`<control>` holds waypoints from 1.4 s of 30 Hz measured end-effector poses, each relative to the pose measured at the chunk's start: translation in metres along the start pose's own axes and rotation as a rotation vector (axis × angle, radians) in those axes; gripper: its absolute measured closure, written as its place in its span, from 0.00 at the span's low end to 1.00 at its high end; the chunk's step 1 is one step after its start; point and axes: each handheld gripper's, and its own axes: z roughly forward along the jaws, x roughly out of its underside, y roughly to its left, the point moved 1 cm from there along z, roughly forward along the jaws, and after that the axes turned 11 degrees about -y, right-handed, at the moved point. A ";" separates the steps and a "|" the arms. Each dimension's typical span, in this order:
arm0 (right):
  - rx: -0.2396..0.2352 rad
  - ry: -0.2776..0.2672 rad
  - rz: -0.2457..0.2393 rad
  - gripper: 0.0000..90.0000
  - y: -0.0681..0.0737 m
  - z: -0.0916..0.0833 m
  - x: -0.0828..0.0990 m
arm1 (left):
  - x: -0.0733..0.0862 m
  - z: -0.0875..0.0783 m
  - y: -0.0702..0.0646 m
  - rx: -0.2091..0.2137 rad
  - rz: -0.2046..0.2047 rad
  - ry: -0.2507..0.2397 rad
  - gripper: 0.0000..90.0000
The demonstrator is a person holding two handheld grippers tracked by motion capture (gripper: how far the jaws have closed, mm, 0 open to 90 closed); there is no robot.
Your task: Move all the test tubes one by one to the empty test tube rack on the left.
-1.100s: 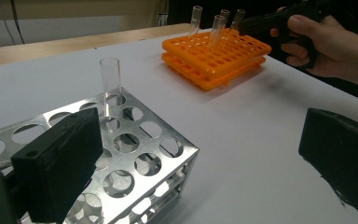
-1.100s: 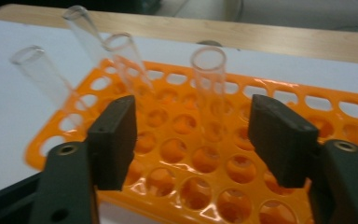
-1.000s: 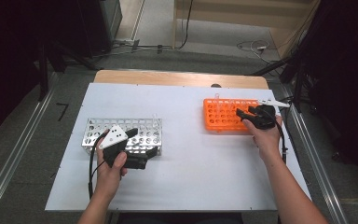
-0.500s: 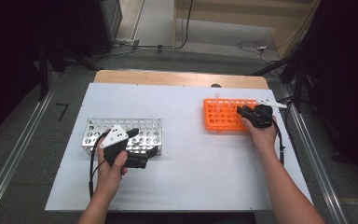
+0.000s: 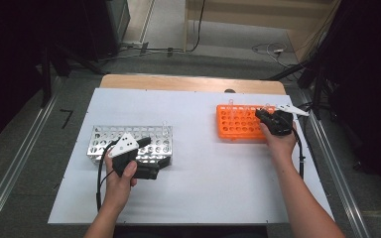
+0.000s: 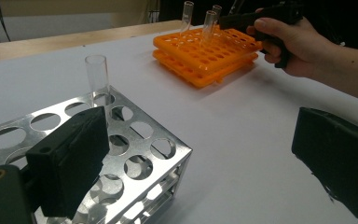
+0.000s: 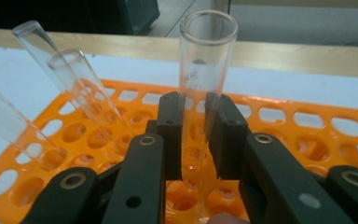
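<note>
At the near edge of the white table [image 5: 203,198], two forearms are seen entering the high view from six o'clock. The left gripper [image 5: 151,157] is held at about eight o'clock on the table, laid against the near right corner of the metal rack [image 5: 104,139]; its jaws are spread wide, with nothing between them. In the left gripper view, one black jaw is seen over the rack's top plate and the other over bare table, and a single empty glass tube [image 6: 97,74] is shown upright in a hole near the rack's far corner.

Farther off, at about two o'clock, the orange rack [image 5: 238,121] is set flat on the table, well apart from the metal one. The right gripper [image 7: 194,135] is held at that rack's right end, and its jaws, which have just been closing, are pressed from both sides on a clear test tube [image 7: 204,70]. The tube is gripped near its middle, is kept upright, and its lower end is still seated in a hole of the orange rack. Two more empty tubes [image 7: 74,88] are seen leaning in holes toward ten o'clock of the held one, and a third tube [image 7: 9,126] leans at the left edge. Beyond the rack, the table's wooden far strip [image 5: 188,82] is visible at twelve o'clock.
</note>
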 end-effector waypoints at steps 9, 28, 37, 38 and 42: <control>-0.038 -0.050 -0.015 0.82 0.007 -0.032 -0.019 | -0.003 0.001 -0.004 0.012 0.012 -0.003 0.05; -0.186 -0.074 -0.073 0.82 0.053 -0.084 -0.019 | -0.022 0.026 -0.017 0.042 0.046 0.015 0.04; -0.255 -0.052 -0.115 0.82 0.084 -0.088 -0.006 | -0.023 0.033 -0.022 0.074 0.054 0.024 0.04; -0.255 -0.052 -0.115 0.82 0.084 -0.088 -0.006 | -0.022 0.035 -0.023 0.073 0.055 0.032 0.04; -0.289 -0.040 -0.131 0.82 0.099 -0.092 0.000 | -0.020 0.036 -0.028 0.082 0.051 0.046 0.04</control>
